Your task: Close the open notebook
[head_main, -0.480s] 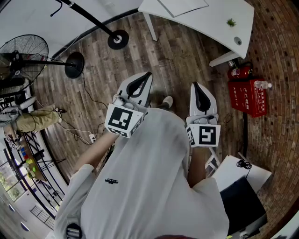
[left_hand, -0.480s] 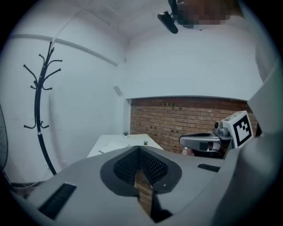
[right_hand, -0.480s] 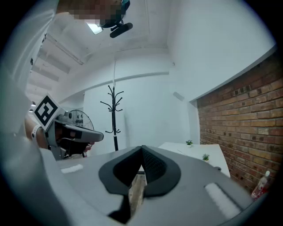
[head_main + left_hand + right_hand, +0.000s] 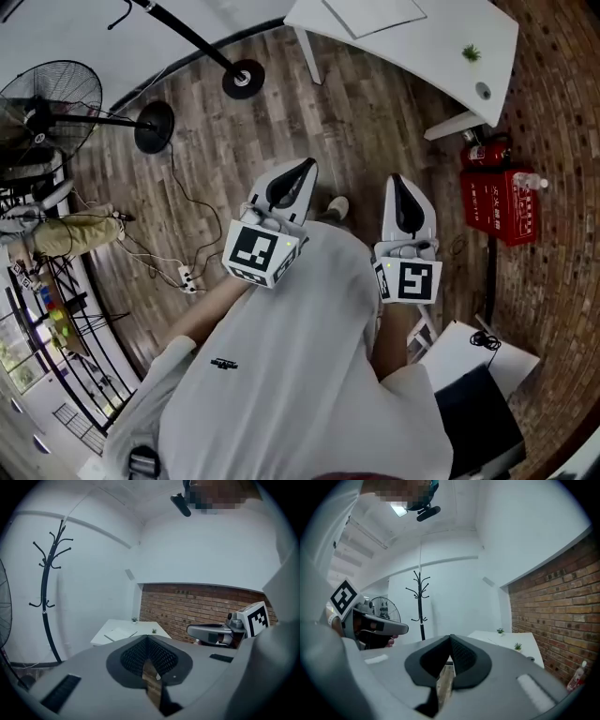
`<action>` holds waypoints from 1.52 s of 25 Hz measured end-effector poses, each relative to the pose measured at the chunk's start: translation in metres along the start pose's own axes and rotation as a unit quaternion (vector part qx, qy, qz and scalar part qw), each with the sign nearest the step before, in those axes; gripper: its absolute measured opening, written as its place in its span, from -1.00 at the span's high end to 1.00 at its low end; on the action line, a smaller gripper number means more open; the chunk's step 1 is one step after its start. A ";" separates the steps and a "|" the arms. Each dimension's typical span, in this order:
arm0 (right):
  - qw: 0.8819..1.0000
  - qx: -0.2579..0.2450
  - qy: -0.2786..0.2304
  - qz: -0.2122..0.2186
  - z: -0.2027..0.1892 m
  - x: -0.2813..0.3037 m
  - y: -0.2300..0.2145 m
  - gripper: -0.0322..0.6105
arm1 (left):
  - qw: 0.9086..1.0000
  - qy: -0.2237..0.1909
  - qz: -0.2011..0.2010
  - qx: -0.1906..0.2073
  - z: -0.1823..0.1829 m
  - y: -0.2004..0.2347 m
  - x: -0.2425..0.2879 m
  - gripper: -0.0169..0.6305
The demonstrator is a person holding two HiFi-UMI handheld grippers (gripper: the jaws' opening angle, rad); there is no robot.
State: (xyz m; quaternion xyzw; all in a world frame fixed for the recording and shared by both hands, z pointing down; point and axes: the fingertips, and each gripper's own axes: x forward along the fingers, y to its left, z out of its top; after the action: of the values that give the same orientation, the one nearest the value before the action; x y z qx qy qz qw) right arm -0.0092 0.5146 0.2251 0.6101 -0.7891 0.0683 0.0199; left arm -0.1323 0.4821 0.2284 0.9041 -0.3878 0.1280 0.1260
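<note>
A white notebook point(image 4: 375, 14) lies flat on the white table point(image 4: 441, 66) at the far top of the head view; whether it lies open I cannot tell at this distance. In the left gripper view the notebook point(image 4: 119, 633) shows small on the table point(image 4: 140, 627) well ahead. My left gripper point(image 4: 305, 169) and right gripper point(image 4: 396, 180) hang side by side over the wooden floor in front of the person's chest, far short of the table. Both are shut and hold nothing; the left gripper point(image 4: 147, 639) and the right gripper point(image 4: 451, 638) have their tips together.
A coat stand base point(image 4: 242, 80) and a standing fan point(image 4: 47, 103) stand at the left. Cables and a power strip point(image 4: 187, 278) trail across the floor. A red fire-extinguisher box point(image 4: 497, 202) sits by the brick wall at the right. A black and white box point(image 4: 478, 394) is at the lower right.
The left gripper has drifted slightly right and down in the head view. The right gripper has barely shifted. Both stay shut and empty.
</note>
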 end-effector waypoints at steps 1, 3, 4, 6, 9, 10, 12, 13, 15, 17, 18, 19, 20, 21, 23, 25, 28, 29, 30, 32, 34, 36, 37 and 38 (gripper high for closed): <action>1.000 -0.006 -0.003 0.002 0.001 0.001 0.000 0.86 | 1.000 0.001 0.000 -0.004 -0.001 0.000 0.001 0.93; 1.000 -0.004 -0.009 0.007 0.002 0.000 -0.001 0.87 | 1.000 0.004 0.001 -0.012 -0.003 -0.002 0.004 0.93; 1.000 0.006 -0.012 0.012 0.002 -0.001 -0.003 0.87 | 1.000 0.005 0.001 -0.012 -0.003 -0.004 0.006 0.93; 0.999 0.023 -0.014 0.023 0.002 -0.002 -0.007 0.86 | 1.000 0.006 0.000 -0.009 -0.002 -0.008 0.009 0.93; 1.000 0.013 -0.016 0.023 0.002 -0.001 -0.013 0.86 | 1.000 0.005 0.002 -0.006 0.001 -0.010 0.012 0.93; 1.000 0.007 -0.016 0.023 0.002 -0.001 -0.015 0.86 | 1.000 0.005 0.004 -0.007 0.002 -0.010 0.012 0.93; 1.000 0.002 -0.017 0.024 0.004 0.002 -0.017 0.86 | 1.000 0.006 0.006 -0.018 0.003 -0.009 0.013 0.93; 1.000 0.002 -0.018 0.023 0.007 0.004 -0.017 0.86 | 1.000 0.008 0.005 -0.023 0.004 -0.008 0.013 0.93; 1.000 0.003 -0.018 0.023 0.012 0.006 -0.018 0.86 | 1.000 0.008 0.003 -0.025 0.006 -0.010 0.013 0.93; 1.000 -0.004 -0.013 0.025 0.008 0.006 -0.023 0.86 | 1.000 0.006 0.000 -0.026 0.009 -0.011 0.017 0.93; 1.000 -0.006 -0.012 0.024 0.006 0.007 -0.026 0.86 | 1.000 0.006 -0.001 -0.028 0.010 -0.011 0.019 0.93; 1.000 -0.005 -0.011 0.022 0.006 0.009 -0.028 0.86 | 1.000 0.006 -0.001 -0.030 0.010 -0.010 0.022 0.93; 1.000 -0.002 -0.012 0.019 0.006 0.011 -0.030 0.86 | 0.999 0.006 -0.002 -0.031 0.011 -0.009 0.024 0.93; 1.000 0.002 -0.012 0.017 0.006 0.012 -0.032 0.86 | 0.999 0.006 -0.002 -0.032 0.011 -0.007 0.028 0.93; 1.000 0.010 -0.013 0.013 0.006 0.017 -0.038 0.86 | 0.999 0.006 -0.005 -0.034 0.013 -0.005 0.037 0.93; 1.000 0.012 -0.011 0.010 0.007 0.022 -0.044 0.86 | 0.999 0.005 -0.011 -0.038 0.017 -0.003 0.047 0.93; 1.000 0.009 -0.006 0.003 0.008 0.033 -0.052 0.86 | 0.999 0.005 -0.021 -0.040 0.022 0.003 0.063 0.93; 1.000 0.008 -0.003 0.000 0.007 0.037 -0.055 0.86 | 0.999 0.006 -0.023 -0.041 0.023 0.006 0.070 0.93; 1.000 0.008 0.000 -0.003 0.006 0.042 -0.059 0.86 | 0.999 0.007 -0.025 -0.043 0.024 0.009 0.076 0.93; 1.000 0.008 0.006 -0.005 0.005 0.054 -0.066 0.86 | 0.999 0.008 -0.029 -0.045 0.029 0.014 0.089 0.93; 1.000 0.012 0.005 -0.007 0.007 0.070 -0.072 0.86 | 0.999 0.006 -0.034 -0.040 0.038 0.023 0.104 0.93; 1.000 0.015 0.002 -0.006 0.010 0.087 -0.075 0.86 | 0.999 0.003 -0.034 -0.036 0.047 0.035 0.117 0.93; 1.000 0.016 0.003 -0.004 0.010 0.096 -0.076 0.86 | 0.999 0.002 -0.033 -0.036 0.051 0.042 0.123 0.93; 1.000 0.015 0.004 -0.002 0.010 0.106 -0.078 0.86 | 0.999 0.000 -0.030 -0.036 0.055 0.050 0.129 0.93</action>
State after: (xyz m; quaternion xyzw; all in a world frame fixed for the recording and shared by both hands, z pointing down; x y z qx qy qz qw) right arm 0.0398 0.3920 0.2338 0.6120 -0.7865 0.0825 0.0137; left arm -0.0752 0.3443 0.2259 0.9102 -0.3648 0.1100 0.1622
